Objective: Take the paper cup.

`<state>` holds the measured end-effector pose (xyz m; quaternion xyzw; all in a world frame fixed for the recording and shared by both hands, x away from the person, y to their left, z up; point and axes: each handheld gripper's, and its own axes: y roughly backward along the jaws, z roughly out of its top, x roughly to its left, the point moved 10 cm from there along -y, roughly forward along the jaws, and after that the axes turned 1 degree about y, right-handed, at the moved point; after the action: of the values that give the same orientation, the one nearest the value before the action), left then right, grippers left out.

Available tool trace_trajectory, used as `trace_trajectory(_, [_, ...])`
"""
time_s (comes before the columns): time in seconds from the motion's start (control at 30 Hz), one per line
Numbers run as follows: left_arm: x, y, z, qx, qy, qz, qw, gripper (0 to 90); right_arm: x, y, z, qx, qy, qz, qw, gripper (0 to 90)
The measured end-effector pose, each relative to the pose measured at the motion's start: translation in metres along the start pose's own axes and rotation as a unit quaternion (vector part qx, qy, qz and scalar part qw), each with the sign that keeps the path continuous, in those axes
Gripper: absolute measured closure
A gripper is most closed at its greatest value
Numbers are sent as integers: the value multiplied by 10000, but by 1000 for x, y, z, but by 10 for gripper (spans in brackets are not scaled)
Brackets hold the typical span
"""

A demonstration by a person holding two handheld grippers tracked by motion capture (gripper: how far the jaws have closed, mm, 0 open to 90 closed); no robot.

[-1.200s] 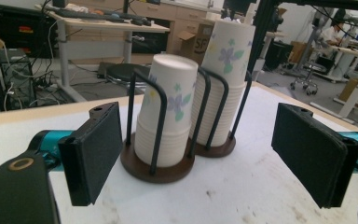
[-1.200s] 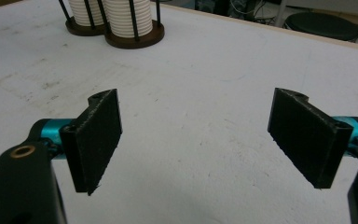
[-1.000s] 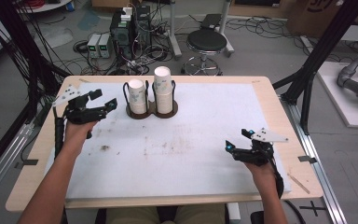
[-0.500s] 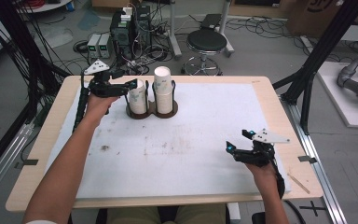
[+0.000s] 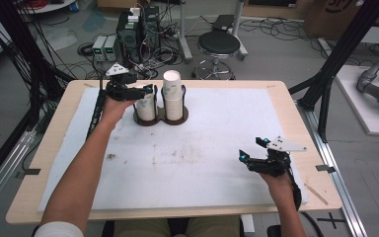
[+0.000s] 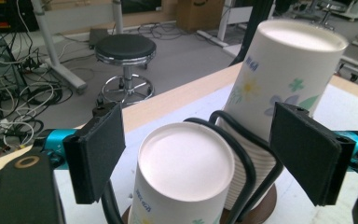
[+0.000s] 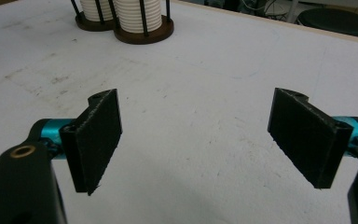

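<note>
A dark wire cup holder [image 5: 160,118] stands at the far left of the white mat [image 5: 217,128] with two stacks of upturned flowered paper cups. The left stack [image 5: 146,106] is shorter, the right stack [image 5: 173,91] taller. My left gripper [image 5: 147,95] reaches in from the left at the short stack's top. In the left gripper view its jaws [image 6: 200,158] straddle the top cup [image 6: 182,172]; they have just been closing, with gaps still showing at the pads [image 6: 98,154]. The taller stack [image 6: 284,70] rises behind. My right gripper [image 5: 251,149] rests open over the mat at the near right, nothing between its jaws [image 7: 196,140].
The holder's base [image 7: 142,32] lies far ahead in the right gripper view. Beyond the table's far edge are a black stool [image 5: 219,44], electronics boxes [image 5: 133,24] and cables on the floor. Black frame posts [image 5: 325,94] flank the table.
My left hand has moved from the table's left side away and rightward to the cup holder, bringing its jaws around the short stack. The right hand has stayed put.
</note>
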<state>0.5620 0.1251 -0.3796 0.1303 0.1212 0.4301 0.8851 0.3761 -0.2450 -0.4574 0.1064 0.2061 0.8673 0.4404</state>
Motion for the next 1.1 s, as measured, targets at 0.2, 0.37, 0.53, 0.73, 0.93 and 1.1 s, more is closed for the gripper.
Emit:
trace_trajectory(0.2, [6,-7,-7,168,29,110,9998,208,2,1,0,12,10,13,10000,180])
trace_trajectory(0.37, [7,-10,-13,324,-27,139,9994,226,1,1,-1,27,13,19,10000,180])
trace_trajectory(0.53, [8,-12,-16,409,-61,179,9990,271,1,1,-1,13,10,18,10000,180])
trace_trajectory(0.73, [7,-13,-20,470,-73,124,9988,345,-1,2,-1,11,20,-1,10000,180])
trace_trajectory(0.93, [6,-12,-18,451,-90,122,9989,353,0,2,-1,17,17,-4,10000,180])
trace_trajectory(1.1, [5,-7,-6,177,-14,140,9997,356,1,1,-1,16,12,14,10000,180])
